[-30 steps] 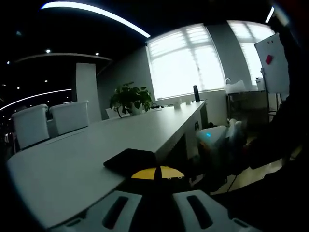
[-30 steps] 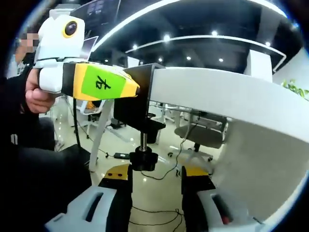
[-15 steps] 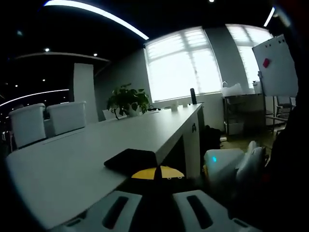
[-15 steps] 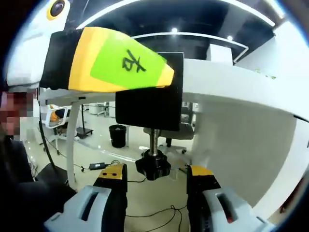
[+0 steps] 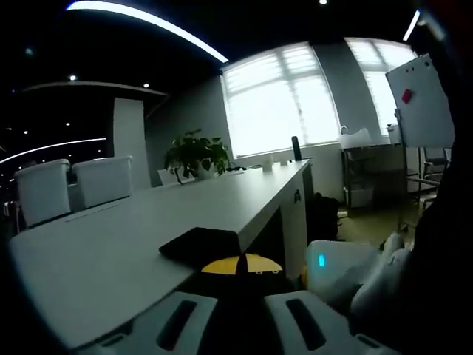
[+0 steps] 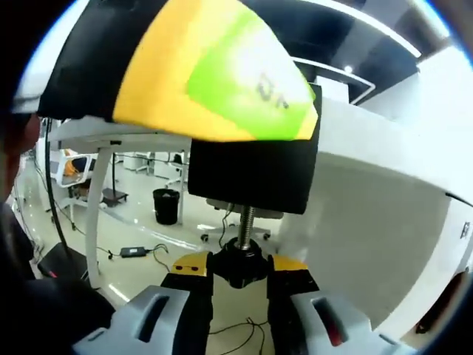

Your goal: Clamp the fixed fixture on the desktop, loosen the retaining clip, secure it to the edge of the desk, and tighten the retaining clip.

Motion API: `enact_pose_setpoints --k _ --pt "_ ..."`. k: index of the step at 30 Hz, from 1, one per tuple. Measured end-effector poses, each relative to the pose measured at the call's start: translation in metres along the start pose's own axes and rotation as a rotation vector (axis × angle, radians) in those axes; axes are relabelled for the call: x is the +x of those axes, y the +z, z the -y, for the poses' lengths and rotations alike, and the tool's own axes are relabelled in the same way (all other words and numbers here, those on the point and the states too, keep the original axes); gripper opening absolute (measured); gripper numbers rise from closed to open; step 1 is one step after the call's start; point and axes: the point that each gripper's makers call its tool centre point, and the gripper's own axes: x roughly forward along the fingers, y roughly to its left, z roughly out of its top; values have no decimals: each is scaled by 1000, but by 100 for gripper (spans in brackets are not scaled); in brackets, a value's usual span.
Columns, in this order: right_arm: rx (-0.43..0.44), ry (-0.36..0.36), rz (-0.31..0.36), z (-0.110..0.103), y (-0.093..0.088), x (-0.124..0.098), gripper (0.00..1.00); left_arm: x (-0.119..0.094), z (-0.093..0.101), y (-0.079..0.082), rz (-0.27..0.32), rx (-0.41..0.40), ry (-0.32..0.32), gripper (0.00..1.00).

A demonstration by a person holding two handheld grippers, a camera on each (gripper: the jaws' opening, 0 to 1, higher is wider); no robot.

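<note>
In the right gripper view, the right gripper (image 6: 240, 275) has its yellow-tipped jaws drawn narrow on the black screw knob (image 6: 238, 265) of the fixture, touching it on both sides. Straight above the knob a threaded rod (image 6: 244, 220) rises into the black clamp bracket (image 6: 251, 176), which sits on the white desk's edge (image 6: 369, 200). The left gripper (image 6: 214, 81), yellow with a green label, crosses overhead and meets the bracket's top.

In the left gripper view, the left gripper (image 5: 238, 268) is closed on the fixture's flat black plate (image 5: 201, 244) lying just ahead on the desktop (image 5: 148, 222).

The fixture looks rigid, metal and fairly heavy; the lobed knob is the place to grip for turning, though its smooth plastic may slip.
</note>
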Motion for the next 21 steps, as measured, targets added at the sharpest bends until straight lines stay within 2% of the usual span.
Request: enact_pose_setpoints --k 4,7,10,11,14,17,18,19,20,21 --pt "-33 126 27 -7 2 -1 25 0 1 0 -13 10 11 1" --pt "-73 266 61 -12 3 -2 24 1 2 -2 -12 18 22 1" --pt "-129 386 61 -13 3 5 24 1 2 -3 -18 27 34 1" --pt "-116 434 53 -13 4 7 24 1 2 -3 -21 27 35 1" --pt "-159 574 72 -19 5 1 24 1 2 -3 -31 23 40 1" --pt "-165 677 82 -18 4 4 24 1 2 -3 -41 29 38 1" --pt "-165 705 82 -26 3 0 24 1 2 -3 -45 32 38 1" --pt "-189 722 90 -26 3 1 24 1 2 -3 -50 37 38 1" --pt "-200 755 95 -30 3 -7 25 1 2 -3 -54 39 38 1" --pt "-198 753 92 -28 4 -5 25 0 2 -3 -56 38 37 1"
